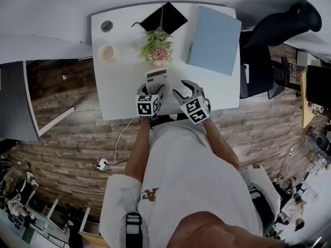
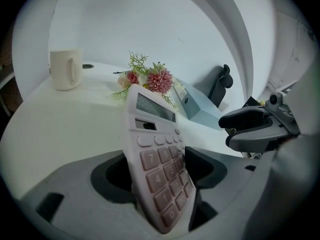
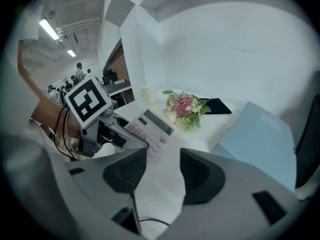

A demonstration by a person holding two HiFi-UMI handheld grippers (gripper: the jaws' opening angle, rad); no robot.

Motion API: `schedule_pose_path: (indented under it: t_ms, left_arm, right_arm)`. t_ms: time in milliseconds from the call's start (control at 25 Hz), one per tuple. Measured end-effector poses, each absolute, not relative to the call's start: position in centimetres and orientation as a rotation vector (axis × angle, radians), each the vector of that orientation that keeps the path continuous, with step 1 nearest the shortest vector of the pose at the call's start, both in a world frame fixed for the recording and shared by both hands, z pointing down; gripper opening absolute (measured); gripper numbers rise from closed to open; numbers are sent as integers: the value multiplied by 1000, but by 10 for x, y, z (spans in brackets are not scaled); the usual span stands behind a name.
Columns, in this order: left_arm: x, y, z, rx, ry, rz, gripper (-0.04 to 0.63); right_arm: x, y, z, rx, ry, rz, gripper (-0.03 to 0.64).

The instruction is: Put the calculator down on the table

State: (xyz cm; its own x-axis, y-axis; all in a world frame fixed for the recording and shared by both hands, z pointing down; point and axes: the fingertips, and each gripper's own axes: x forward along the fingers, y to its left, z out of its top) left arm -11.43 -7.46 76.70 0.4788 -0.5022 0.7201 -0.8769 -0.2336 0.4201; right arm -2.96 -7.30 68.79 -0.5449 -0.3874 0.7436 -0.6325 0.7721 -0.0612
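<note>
Between jaws of left gripper (image 1: 153,90): calculator (image 2: 155,159), pinkish-white, key face and display toward the gripper's camera. Its near end is in the gap and its far end points away along the jaws.
left gripper state: jaws well apart, not clamped. Clear gap between the left pad and the calculator's back edge. Right pad sits just beside the key face; can't tell if it touches.
calculator position: head view and right gripper view both show it lying on the white table (image 1: 119,87), near end at the left gripper's tips. Can't tell whether that near end is fully seated on the surface.
right gripper (image 3: 157,171): jaws apart, only bare tabletop between them, holding nothing. It sits just right of the left gripper, with the calculator ahead and to its left, not touching.
ahead of left gripper: flower bunch (image 2: 147,79), pink and green, just past the calculator's far end.
ahead-left of left gripper: cream mug (image 2: 66,69), upright, handle toward the camera, well apart from the calculator.
ahead-right of left gripper: pale blue binder (image 2: 200,109), lying flat, beyond the right gripper.
past the flower bunch: black pouch (image 1: 164,18) at the far table edge.
arms: both reach in from the near table edge, marker cubes facing up.
</note>
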Motion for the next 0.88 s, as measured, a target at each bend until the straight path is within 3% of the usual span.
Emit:
schedule_pose_path:
  t_ms: [600,880]
  left_arm:
    - [-129,-74,771,1868,-1270,618,397]
    - [-133,-71,773,1861,-1293,648,403]
  right_arm:
    - [-29,-69,688,764,-2200,409,215]
    - [-30,-66,687,760,-2203,400,215]
